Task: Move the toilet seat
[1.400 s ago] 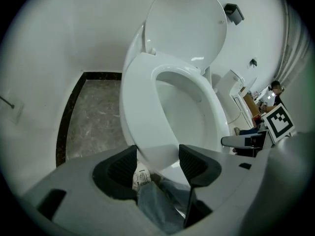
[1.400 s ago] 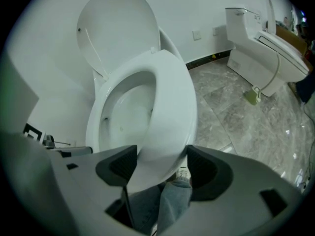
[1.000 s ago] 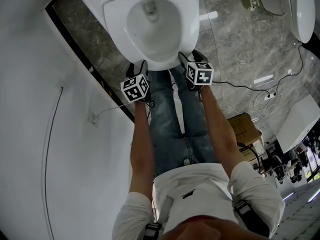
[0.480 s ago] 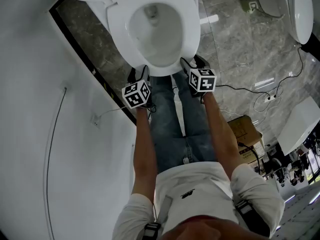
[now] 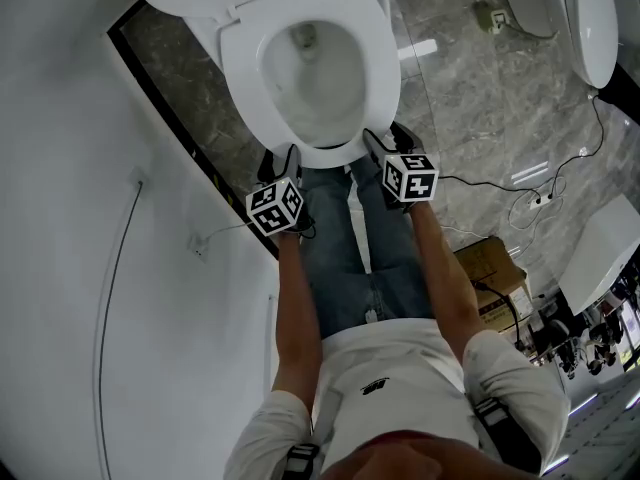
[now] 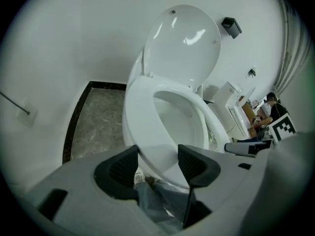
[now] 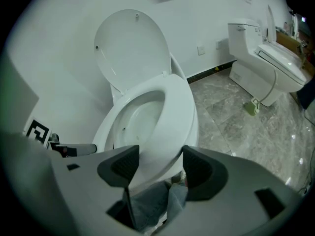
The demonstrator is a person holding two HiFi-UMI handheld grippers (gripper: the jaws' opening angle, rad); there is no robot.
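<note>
We look down on a glossy grey marble-patterned tile floor [image 5: 470, 98], edged by a dark border strip [image 5: 160, 93] where it meets the white wall. A white ceramic toilet [image 5: 240, 58] stands on it against that wall. To the right of this toilet, well apart, stands a second white toilet [image 5: 590, 28], with a small green object [image 5: 487, 13] on the tiles near its base. A thin black cable [image 5: 480, 176] snakes over the floor from the first toilet's front toward a white power strip [image 5: 545, 196]. Farther out on that side sits a brown cardboard box [image 5: 490, 263].
</note>
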